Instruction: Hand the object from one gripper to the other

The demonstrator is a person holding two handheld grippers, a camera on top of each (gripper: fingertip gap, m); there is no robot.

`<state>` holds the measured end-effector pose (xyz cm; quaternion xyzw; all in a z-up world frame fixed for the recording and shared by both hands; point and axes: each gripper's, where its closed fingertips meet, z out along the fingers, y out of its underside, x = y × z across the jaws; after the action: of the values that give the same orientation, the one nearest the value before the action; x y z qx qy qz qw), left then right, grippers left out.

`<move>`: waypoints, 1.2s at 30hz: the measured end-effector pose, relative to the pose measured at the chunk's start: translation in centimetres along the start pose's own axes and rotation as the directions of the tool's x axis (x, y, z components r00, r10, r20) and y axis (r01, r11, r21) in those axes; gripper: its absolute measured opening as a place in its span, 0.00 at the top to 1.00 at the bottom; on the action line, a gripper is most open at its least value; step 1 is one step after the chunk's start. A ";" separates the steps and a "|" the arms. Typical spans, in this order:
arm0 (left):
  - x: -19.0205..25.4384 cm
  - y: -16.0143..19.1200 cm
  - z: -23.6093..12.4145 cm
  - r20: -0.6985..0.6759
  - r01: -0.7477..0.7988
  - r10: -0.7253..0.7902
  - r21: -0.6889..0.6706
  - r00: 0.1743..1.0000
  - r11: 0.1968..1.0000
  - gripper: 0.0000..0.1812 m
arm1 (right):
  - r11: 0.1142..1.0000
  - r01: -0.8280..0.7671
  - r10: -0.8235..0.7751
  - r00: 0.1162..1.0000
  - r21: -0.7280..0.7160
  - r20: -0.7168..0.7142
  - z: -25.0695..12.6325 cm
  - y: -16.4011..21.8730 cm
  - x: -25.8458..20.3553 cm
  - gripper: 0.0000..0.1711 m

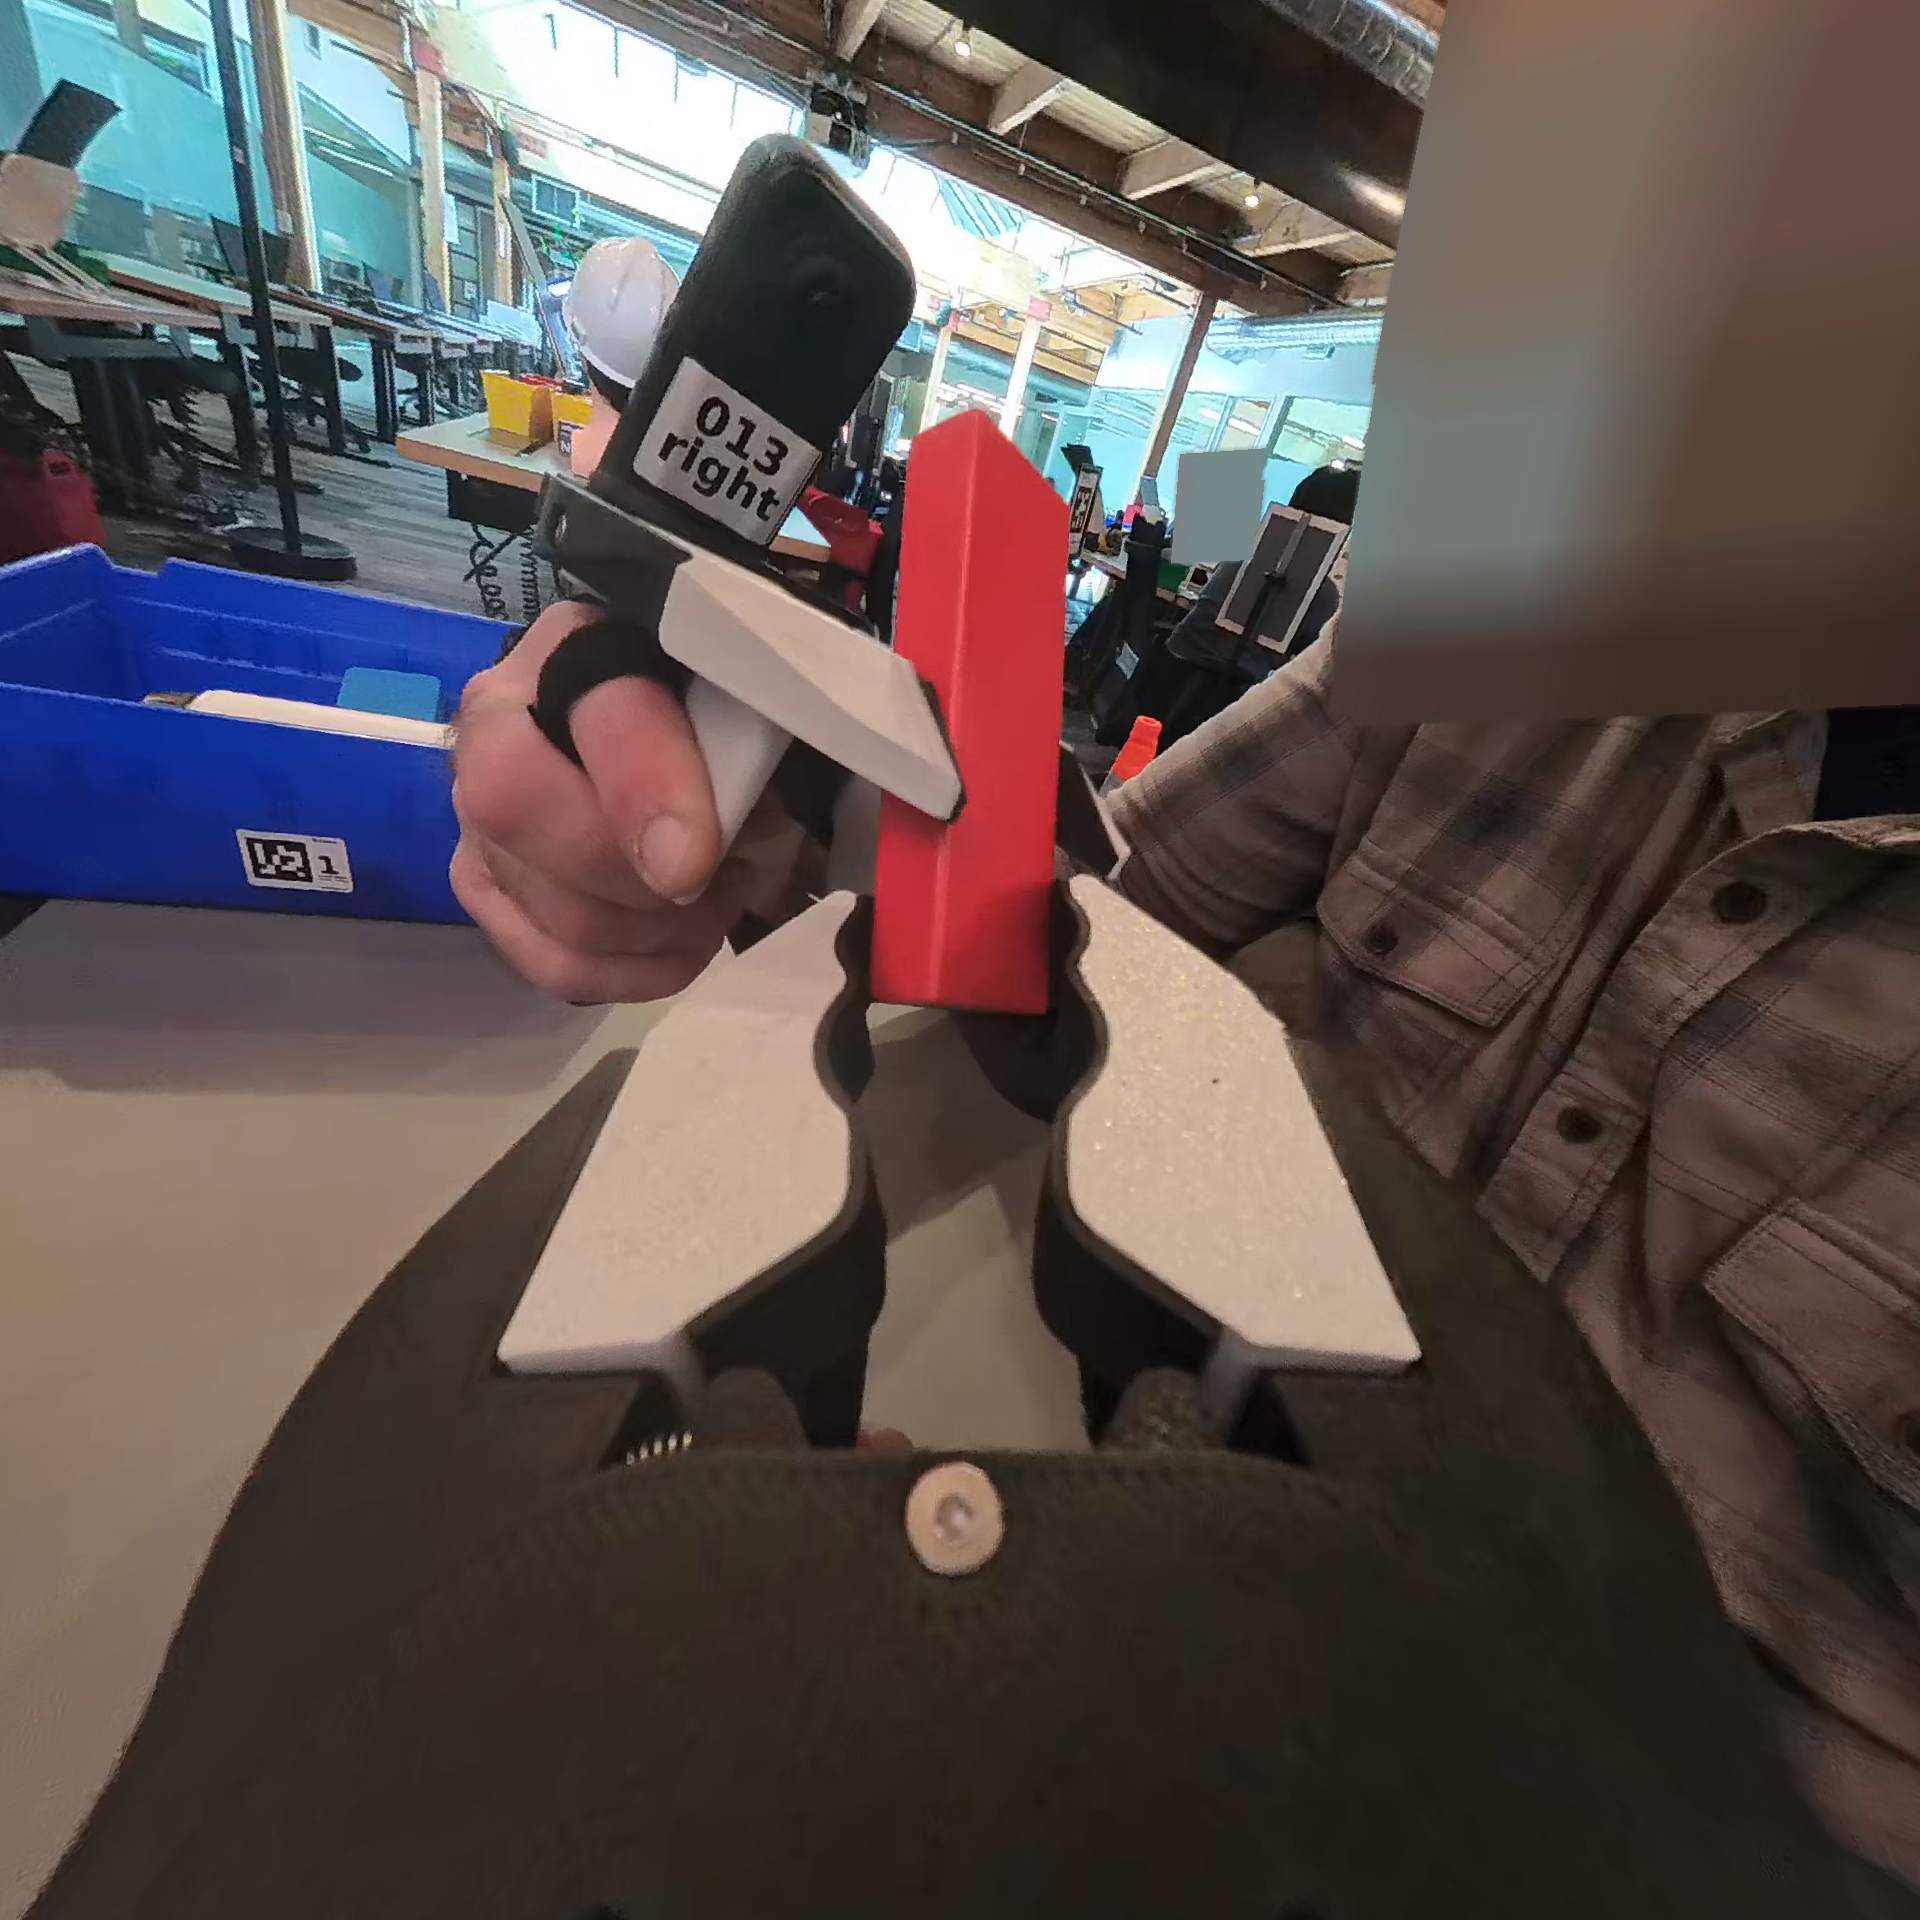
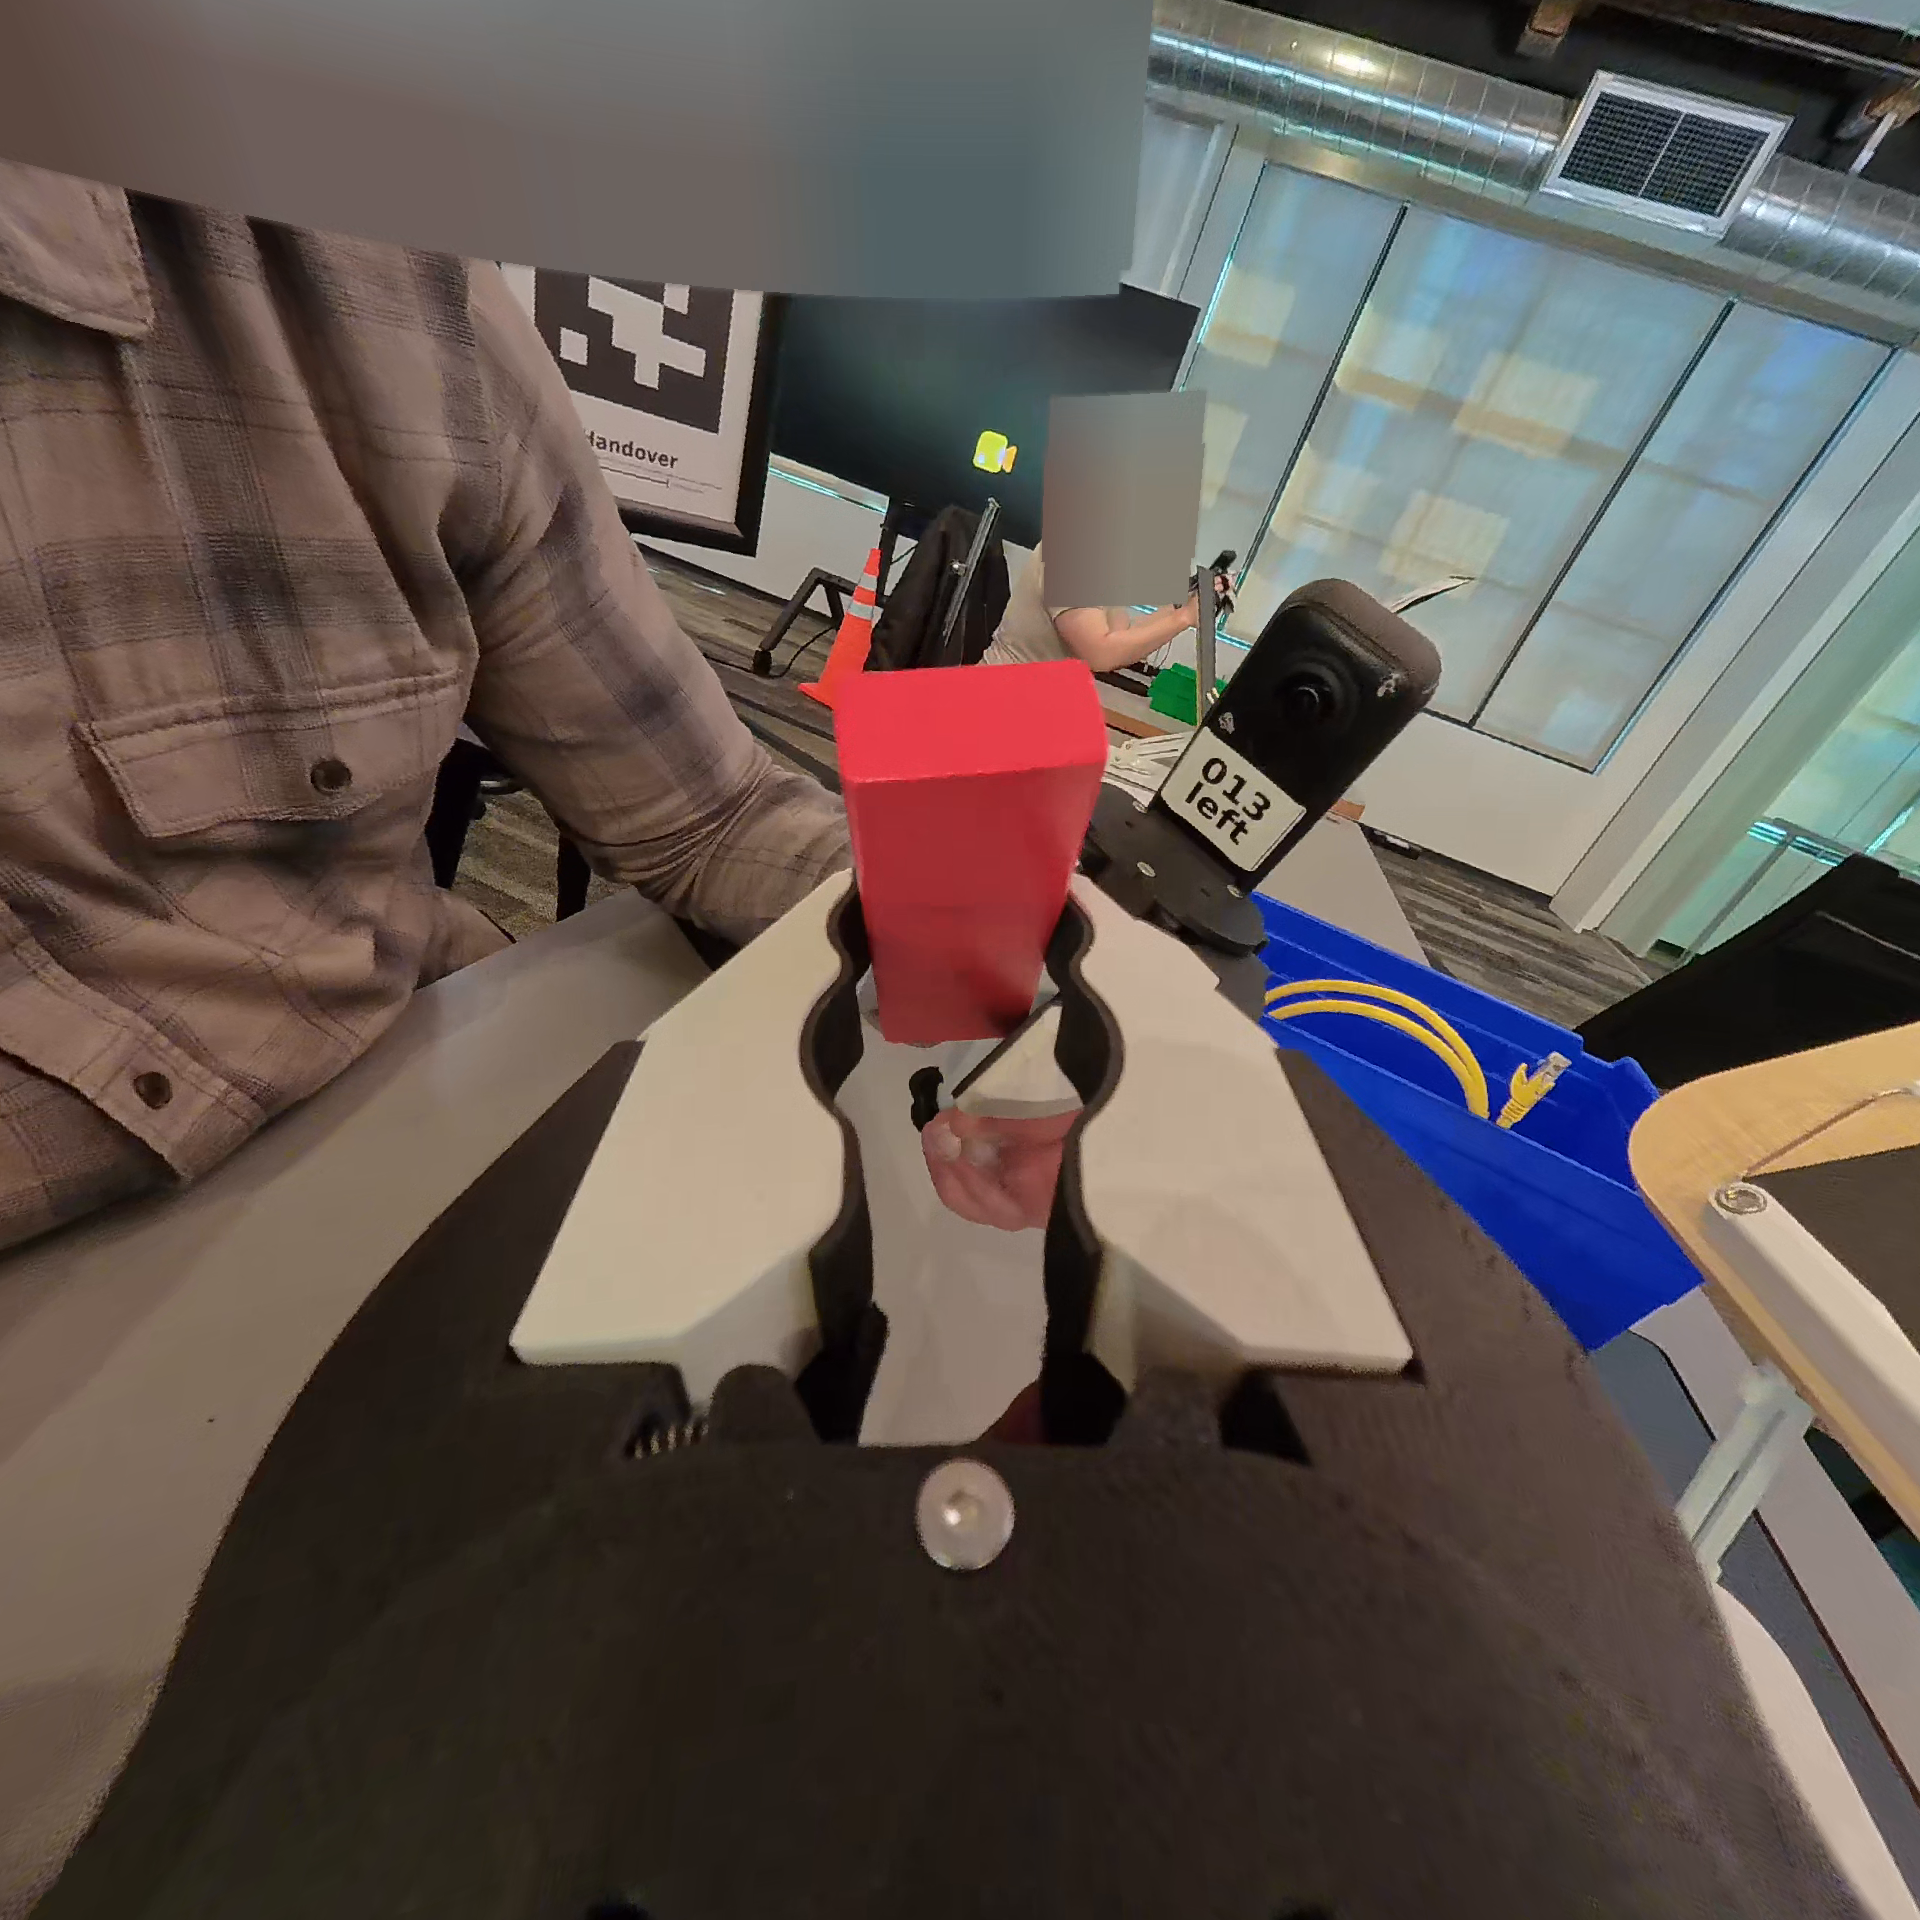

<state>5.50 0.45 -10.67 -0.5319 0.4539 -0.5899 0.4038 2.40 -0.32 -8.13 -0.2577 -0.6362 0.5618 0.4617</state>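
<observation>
Red block stood upright in mid-air above the grey table, caught between both tools at once. Its lower end sat between the tips of the left gripper, whose white fingers pressed on its two sides. The right gripper held the same block a little higher; in the left wrist view one of its white fingers lay flat against the block's side, just above the left gripper's tips. In the right wrist view its jaws were closed on the block's lower part, the top end rising clear. A hand held the right gripper. A blue bin sat on the table behind.
</observation>
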 end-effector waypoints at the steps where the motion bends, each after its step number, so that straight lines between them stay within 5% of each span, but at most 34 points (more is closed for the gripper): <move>1: 0.0 -0.1 0.0 0.003 -0.010 0.010 0.006 1.000 1.000 0.83 | 1.000 0.002 -0.002 1.000 0.005 -0.001 0.0 -0.1 0.0 0.82; 8: 0.2 -0.3 0.0 -0.008 -0.018 0.019 0.032 1.000 0.999 0.83 | 1.000 0.005 -0.005 1.000 0.008 -0.010 0.1 -0.3 0.1 0.82; 17: -1.7 -1.5 -0.8 0.181 -0.152 0.141 0.045 0.973 0.987 0.84 | 0.999 -0.028 0.034 0.988 0.039 -0.152 -0.3 -1.0 2.7 0.77; 24: -3.6 -2.6 -2.4 0.434 -0.408 0.418 -0.121 0.798 0.905 0.91 | 0.991 -0.129 0.117 0.959 -0.028 -0.259 -0.9 0.7 5.1 0.78; 36: -3.8 -1.9 -2.2 0.444 -0.504 0.601 -0.327 0.665 0.800 0.91 | 0.990 -0.041 0.010 0.975 -0.135 -0.221 -1.2 1.4 4.2 0.87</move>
<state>3.72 4.82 -9.84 -0.5422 0.5154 -0.2273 0.6235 1.35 4.11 -8.25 -0.3581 -0.6156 0.4902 0.5026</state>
